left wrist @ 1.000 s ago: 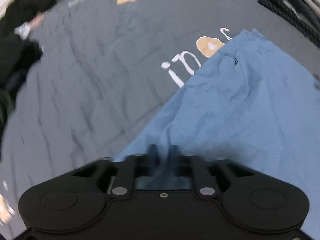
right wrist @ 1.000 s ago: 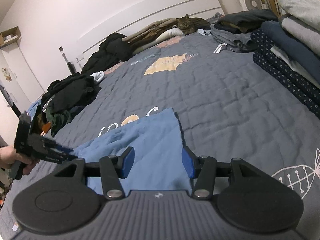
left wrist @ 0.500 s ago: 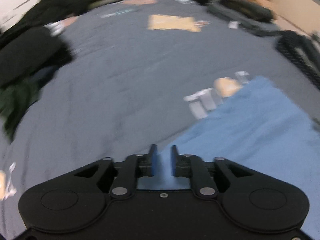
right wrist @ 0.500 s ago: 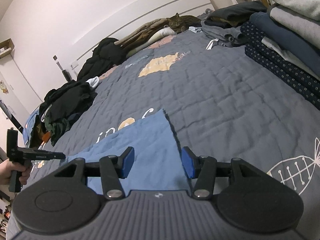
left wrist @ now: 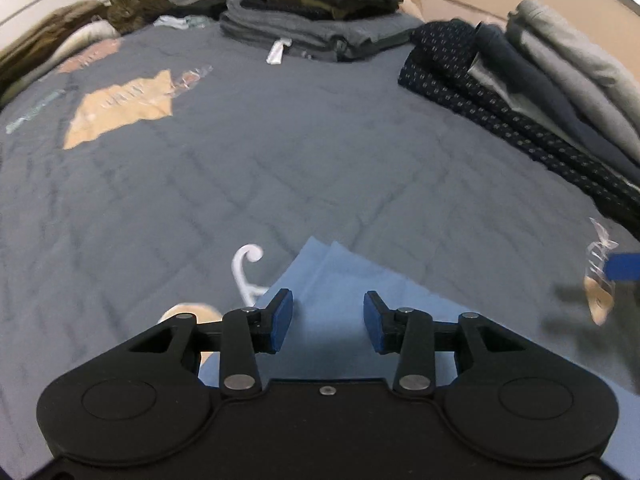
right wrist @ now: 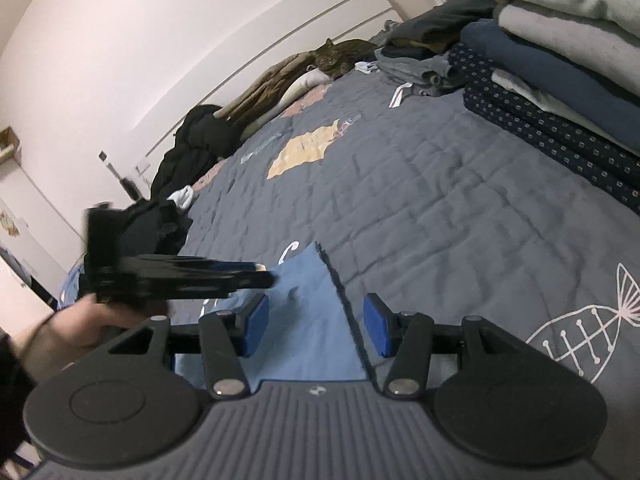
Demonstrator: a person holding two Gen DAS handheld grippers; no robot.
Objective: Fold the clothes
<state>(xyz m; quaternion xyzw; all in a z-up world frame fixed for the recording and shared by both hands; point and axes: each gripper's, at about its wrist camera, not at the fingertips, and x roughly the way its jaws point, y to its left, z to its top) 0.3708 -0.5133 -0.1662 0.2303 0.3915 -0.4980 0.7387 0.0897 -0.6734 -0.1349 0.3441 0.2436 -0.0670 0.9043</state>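
On the left, the left gripper (left wrist: 328,320) had let go: a second earlier its jaws were pinched on the blue cloth (left wrist: 340,292), and now they had just been opening and stood spread, nothing between the pads, the cloth lying flat under them. It had also swung in over the cloth from the left side of the bed (left wrist: 280,152), and the right wrist view caught it blurred, held in a hand (right wrist: 80,320), its tip over the cloth's near-left part.

The cloth lay near the bed's front edge, folded, its far corner pointing up the bed and its right edge stacked in neat layers.

Further right, the right gripper (right wrist: 316,330) hung spread over that right edge, gripping nothing, its opening unchanged.

Along the bed's right edge sat the folded stack (right wrist: 560,80); a cat (right wrist: 340,60) lay by the headboard.

By my reading, that fold was laid down and released, so the next call was another fold or moving the cloth to the stack.
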